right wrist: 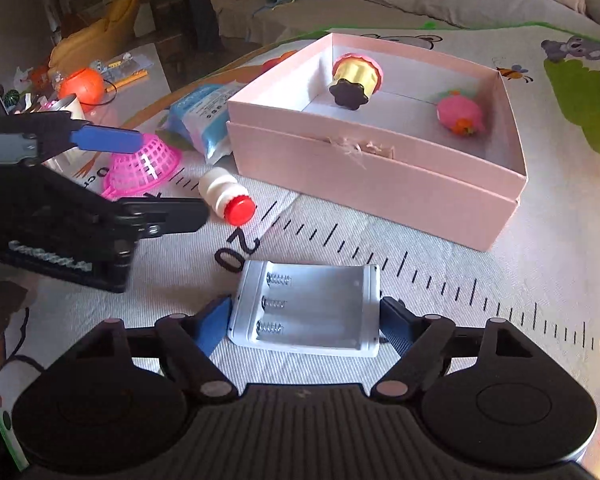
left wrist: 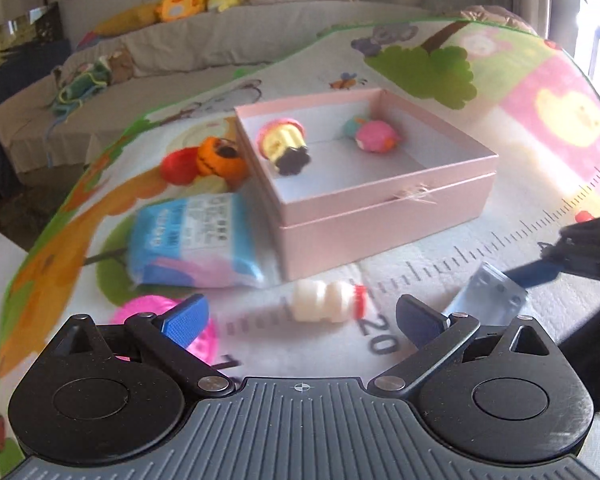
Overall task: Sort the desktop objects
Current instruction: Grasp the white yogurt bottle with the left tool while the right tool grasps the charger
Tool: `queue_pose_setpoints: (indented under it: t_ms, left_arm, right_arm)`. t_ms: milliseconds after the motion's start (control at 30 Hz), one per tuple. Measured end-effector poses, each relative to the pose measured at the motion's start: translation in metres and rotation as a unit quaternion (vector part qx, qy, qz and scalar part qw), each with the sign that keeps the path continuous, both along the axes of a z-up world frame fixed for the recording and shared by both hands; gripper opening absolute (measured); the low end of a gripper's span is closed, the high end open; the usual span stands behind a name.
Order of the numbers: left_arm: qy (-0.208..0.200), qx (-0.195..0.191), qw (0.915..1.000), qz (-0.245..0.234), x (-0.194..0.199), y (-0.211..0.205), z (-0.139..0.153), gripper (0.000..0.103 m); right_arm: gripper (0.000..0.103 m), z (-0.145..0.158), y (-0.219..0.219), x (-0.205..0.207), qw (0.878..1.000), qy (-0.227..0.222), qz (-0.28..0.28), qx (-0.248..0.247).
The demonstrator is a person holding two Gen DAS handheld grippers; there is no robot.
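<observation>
1. Two toys, a cupcake (right wrist: 355, 80) and a pink ball (right wrist: 460, 114), lie in your pink box (right wrist: 380, 176).
2. Your right gripper (right wrist: 306, 320) clasps the battery holder (right wrist: 308, 308) on the mat (right wrist: 500, 272).
3. Your left gripper (left wrist: 300, 320) gapes empty, just short of the bottle (left wrist: 328, 300).

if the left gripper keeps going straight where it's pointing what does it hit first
Most likely the small white bottle with the red cap, lying on the mat between and just ahead of the left gripper and its open fingers. The pink box lies beyond it. Depth is uncertain.
</observation>
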State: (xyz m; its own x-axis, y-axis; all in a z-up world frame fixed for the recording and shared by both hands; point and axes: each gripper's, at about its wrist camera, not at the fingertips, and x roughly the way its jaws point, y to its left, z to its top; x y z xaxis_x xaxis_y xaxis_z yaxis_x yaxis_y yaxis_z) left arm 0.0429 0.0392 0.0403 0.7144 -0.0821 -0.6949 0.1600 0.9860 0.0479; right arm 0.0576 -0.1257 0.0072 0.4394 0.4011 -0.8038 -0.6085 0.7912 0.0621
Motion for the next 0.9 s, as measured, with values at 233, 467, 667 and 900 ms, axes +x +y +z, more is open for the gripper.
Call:
queue_pose_setpoints:
  t_ms: [233, 467, 667, 900]
  left_arm:
    - [0.019, 0.033, 0.9992, 0.01, 0.017, -0.03, -0.012, 0.061]
    - [-0.007, 0.056, 0.998, -0.028, -0.045, -0.035, 0.004, 0.048]
    - [-0.058, 0.057, 0.9945, -0.066, -0.099, -0.035, 0.04, 0.048]
    - [-0.017, 0.014, 0.9982, -0.056, -0.113, -0.037, 0.003, 0.048]
  right_arm:
    - [0.08, 0.015, -0.034, -0.032, 1.0, -0.009, -0.004, -0.015]
    - [0.037, 0.041, -0.062, -0.066, 1.0, -0.027, -0.008, 0.003]
    - [0.035, 0.073, -0.076, -0.085, 0.997, -0.075, -0.001, 0.01]
    - [0.09, 0.045, -0.092, -0.086, 0.998, -0.034, -0.032, 0.04]
